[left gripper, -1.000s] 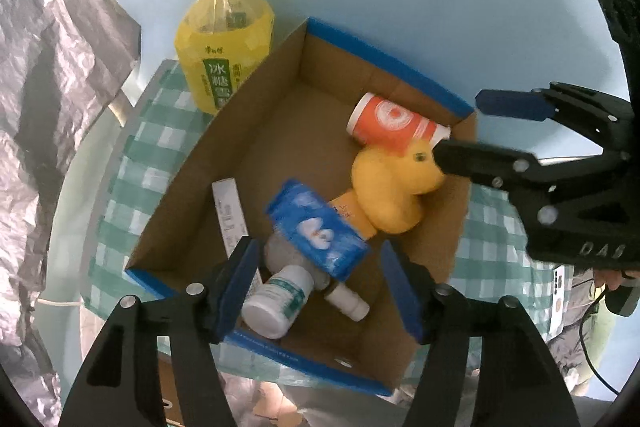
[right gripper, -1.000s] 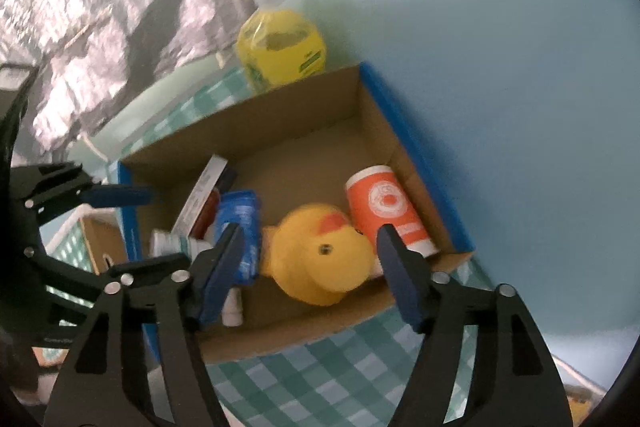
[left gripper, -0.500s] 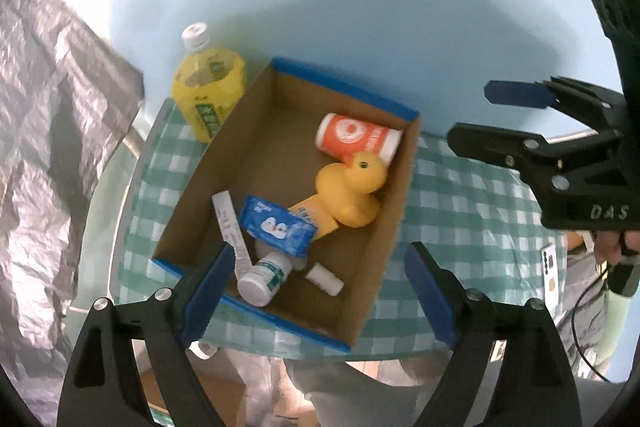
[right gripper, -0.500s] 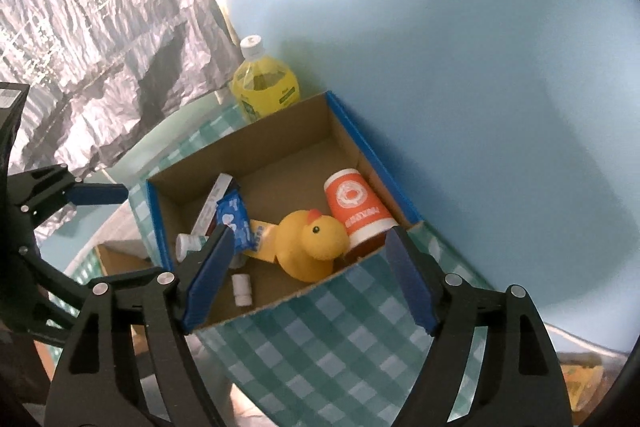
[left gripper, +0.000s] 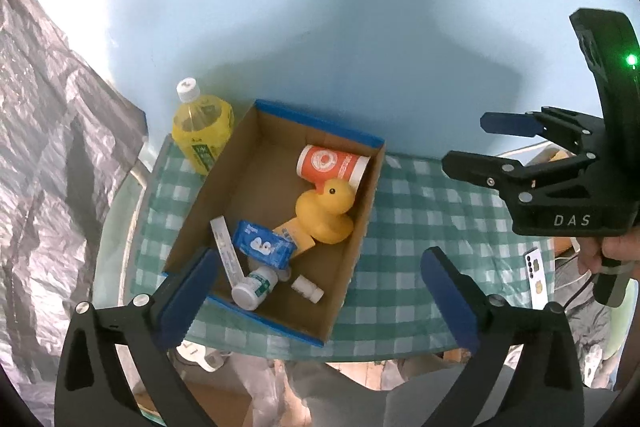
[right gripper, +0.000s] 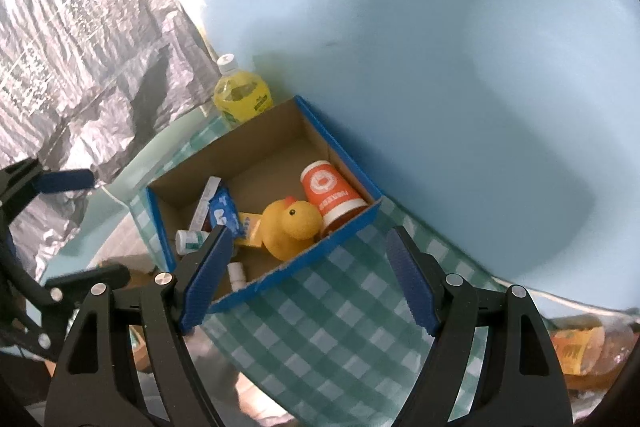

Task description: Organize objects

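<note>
Both my tongs are spread wide and hold nothing. The left gripper [left gripper: 316, 291] hangs high above the near end of the box [left gripper: 352, 259]; the right gripper [right gripper: 308, 275] sits off its right side, over the cloth [right gripper: 340, 327]. The bottle [left gripper: 202, 131] stands upright outside the box's far-left corner, by the wall, so I judge my left nearer to it.

I am reading "DAS" in pale letters on the black body of the right gripper [left gripper: 496, 143]; the other labels are staying illegible.
</note>
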A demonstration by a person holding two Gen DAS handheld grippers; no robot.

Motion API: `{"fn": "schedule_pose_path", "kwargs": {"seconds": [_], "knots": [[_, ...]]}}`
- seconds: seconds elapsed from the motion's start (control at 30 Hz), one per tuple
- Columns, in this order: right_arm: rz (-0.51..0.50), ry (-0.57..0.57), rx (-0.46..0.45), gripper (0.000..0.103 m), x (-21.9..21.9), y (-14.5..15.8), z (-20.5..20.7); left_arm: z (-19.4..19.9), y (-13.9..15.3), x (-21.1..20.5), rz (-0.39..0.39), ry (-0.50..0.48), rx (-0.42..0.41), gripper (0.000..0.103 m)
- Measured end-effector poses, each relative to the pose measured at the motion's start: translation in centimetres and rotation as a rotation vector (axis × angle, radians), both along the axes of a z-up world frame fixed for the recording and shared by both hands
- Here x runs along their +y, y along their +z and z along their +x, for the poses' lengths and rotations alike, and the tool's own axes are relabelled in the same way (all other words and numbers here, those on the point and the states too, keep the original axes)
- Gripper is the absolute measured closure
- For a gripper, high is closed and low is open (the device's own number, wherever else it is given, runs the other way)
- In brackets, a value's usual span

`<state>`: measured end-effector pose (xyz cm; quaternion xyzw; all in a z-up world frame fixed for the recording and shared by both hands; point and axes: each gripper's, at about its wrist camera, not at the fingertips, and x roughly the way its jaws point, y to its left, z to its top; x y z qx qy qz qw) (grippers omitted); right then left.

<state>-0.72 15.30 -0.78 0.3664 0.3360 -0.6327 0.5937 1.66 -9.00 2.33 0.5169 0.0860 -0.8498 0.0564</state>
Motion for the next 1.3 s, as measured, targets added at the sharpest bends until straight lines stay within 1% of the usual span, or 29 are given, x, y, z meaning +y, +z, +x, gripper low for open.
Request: {"fn": "schedule_pose_path", "kwargs": {"seconds": [0.23,0.4,0.57,0.63,0.8,0.97,1.17,1.3], "knots": [[-0.012,-0.025,0.008,0.024,1.4,0.7,-0.6,-0.1,0.2,0.3,-0.005,0.006,-0.022,0.001],[-0.012,-0.035,0.014,0.024,2.1,0.6,-0.7,-0.3,0.4,0.6,0.003,0.004,-0.019,0.001],[-0.007,-0.044,0.002,0.024,2.5,0.5,-0.8,-0.5,0.3,1.6,-0.072,-0.019,-0.025,0.001],[-0.003,-0.041,0.000,0.024,2.5,0.4,-0.8,-0.5,0.2,1.6,-0.081,-0.018,-0.027,0.001],[0.008,-0.026,0.019,0.024,2.3,0.2,-0.4,-0.5,0.0,1.2,-0.076,0.002,-0.037,0.001],[0.013,-0.025,0.018,0.024,2.1,0.2,-0.4,-0.6,-0.3,1.0,-0.076,0.013,-0.052,0.001],[0.014,-0.024,0.015,0.024,2.0,0.2,-0.4,-0.8,-0.9,1.1,-0.085,0.005,-0.078,0.001],[0.025,-0.027,0.016,0.024,1.9,0.1,-0.3,-0.7,-0.9,1.1,-0.064,0.009,-0.076,0.001]]}}
